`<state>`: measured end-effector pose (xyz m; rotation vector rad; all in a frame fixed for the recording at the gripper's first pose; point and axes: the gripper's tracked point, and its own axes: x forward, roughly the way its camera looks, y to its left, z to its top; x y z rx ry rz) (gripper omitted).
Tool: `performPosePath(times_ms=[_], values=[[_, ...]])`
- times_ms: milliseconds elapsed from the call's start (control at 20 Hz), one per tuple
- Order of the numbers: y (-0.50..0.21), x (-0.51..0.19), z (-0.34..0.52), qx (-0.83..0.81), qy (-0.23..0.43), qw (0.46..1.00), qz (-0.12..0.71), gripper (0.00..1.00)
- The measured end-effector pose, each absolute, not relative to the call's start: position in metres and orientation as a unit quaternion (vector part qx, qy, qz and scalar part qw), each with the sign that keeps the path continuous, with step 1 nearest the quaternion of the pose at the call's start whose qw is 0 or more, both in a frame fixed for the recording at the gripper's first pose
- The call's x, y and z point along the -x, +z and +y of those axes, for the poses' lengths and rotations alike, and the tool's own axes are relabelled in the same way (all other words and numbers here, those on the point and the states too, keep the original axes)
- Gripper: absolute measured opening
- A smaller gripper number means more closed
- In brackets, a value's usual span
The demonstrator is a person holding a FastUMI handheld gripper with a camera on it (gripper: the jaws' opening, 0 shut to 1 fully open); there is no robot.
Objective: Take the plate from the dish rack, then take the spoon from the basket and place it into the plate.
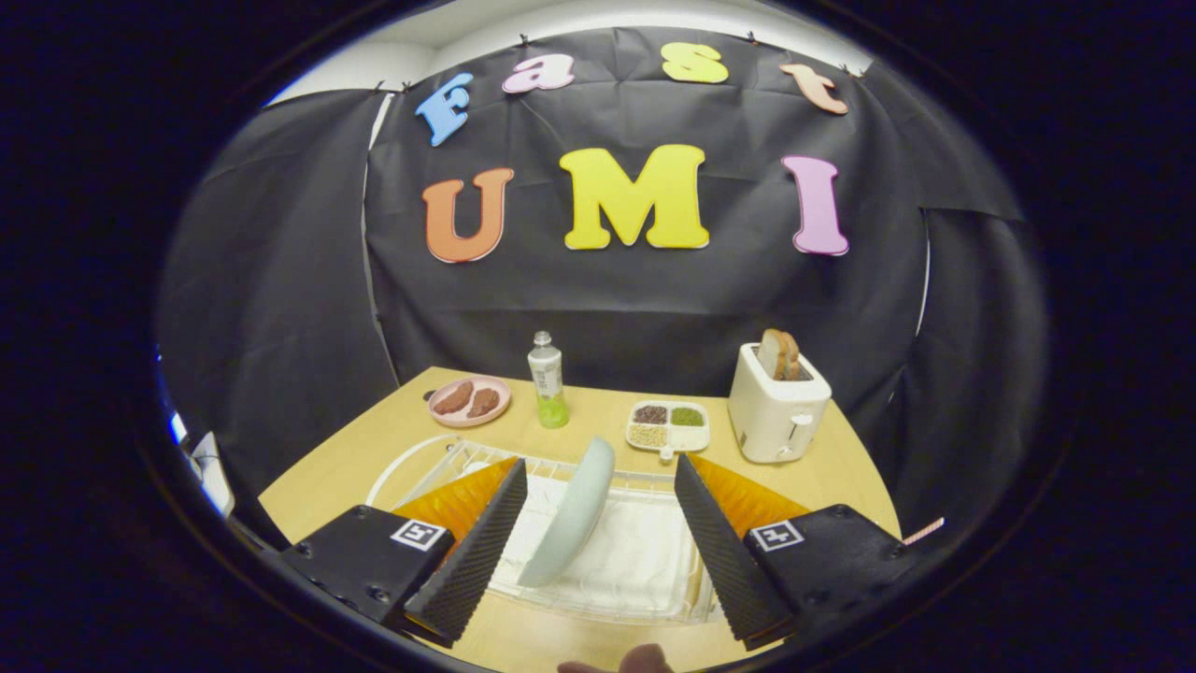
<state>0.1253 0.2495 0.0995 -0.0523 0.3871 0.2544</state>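
The gripper is spread wide, its fingers touching nothing, with the pale plate standing tilted on edge between them in the white wire dish rack just below and ahead. Beyond the fingertips, on the wooden table, sit a pink dish holding two brown pieces, a clear bottle (green liquid at its base), a white divided tray of grains and a white toaster with toast upright in its slot.
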Motion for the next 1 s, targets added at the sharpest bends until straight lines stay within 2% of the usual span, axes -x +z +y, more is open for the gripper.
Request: performPosePath(times_ms=[300, 650, 750, 1000], values=[[0.069, -0.145, 0.284, 0.043, 0.142, 0.953, 0.263, 1.0], [0.038, -0.182, 0.279, 0.027, 0.096, 0.928, 0.359, 0.98], [0.032, -0.186, 0.279, 0.024, 0.089, 0.923, 0.374, 0.94], [0.015, -0.19, 0.284, -0.008, 0.081, 0.909, 0.408, 0.75]])
